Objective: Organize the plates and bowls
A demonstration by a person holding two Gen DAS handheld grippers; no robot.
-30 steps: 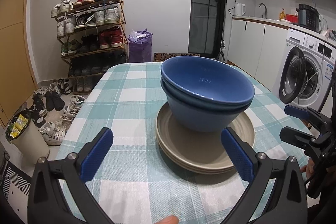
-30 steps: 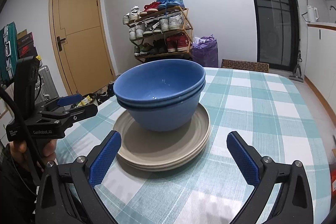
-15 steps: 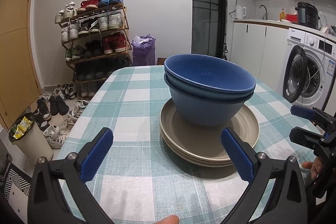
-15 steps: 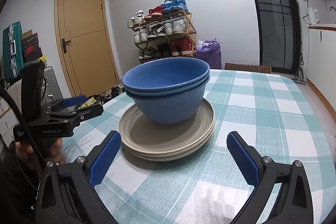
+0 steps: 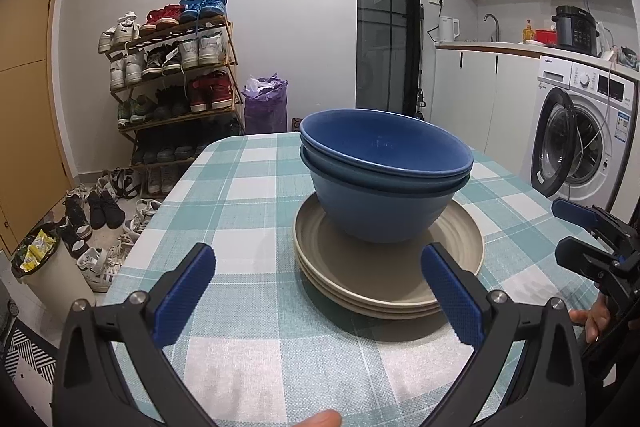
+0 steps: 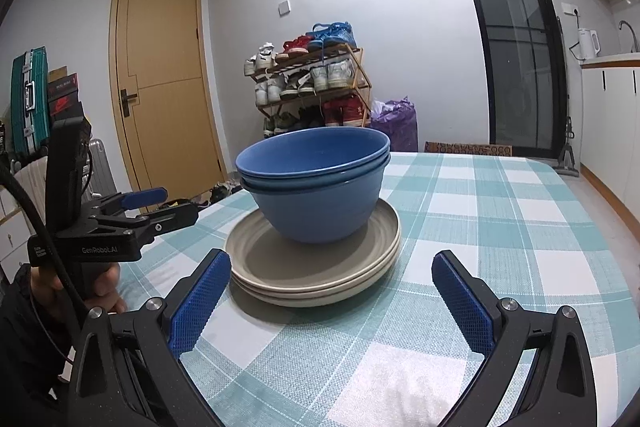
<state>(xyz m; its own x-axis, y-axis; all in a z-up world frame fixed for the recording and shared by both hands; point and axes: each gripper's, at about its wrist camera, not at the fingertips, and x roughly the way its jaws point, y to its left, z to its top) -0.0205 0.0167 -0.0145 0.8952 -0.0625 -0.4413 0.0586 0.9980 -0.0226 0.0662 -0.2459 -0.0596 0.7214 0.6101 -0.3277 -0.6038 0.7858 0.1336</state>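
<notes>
Here a bench [image 5: 256, 195] under a teal-and-white checked cloth fills the lower half of both views. Near its centre stand two nested deep blue bowls [image 5: 384, 175] on a stack of shallow beige plates [image 5: 384, 283]; in the right wrist view the same bowls [image 6: 316, 183] and plates [image 6: 312, 267] sit mid-frame. Behind, a wooden shoe rack [image 5: 176, 83] crowded with sneakers stands against a grey wall at left of the left wrist view, with a white washing machine [image 5: 576, 139] at right. A tan door [image 6: 164, 83] shows at upper left of the right wrist view.

The left gripper [image 5: 320, 291] has its jaws spread wide, empty, touching nothing, just short of the plates. The right gripper [image 6: 332, 295] likewise gapes wide and empty before the stack.
</notes>
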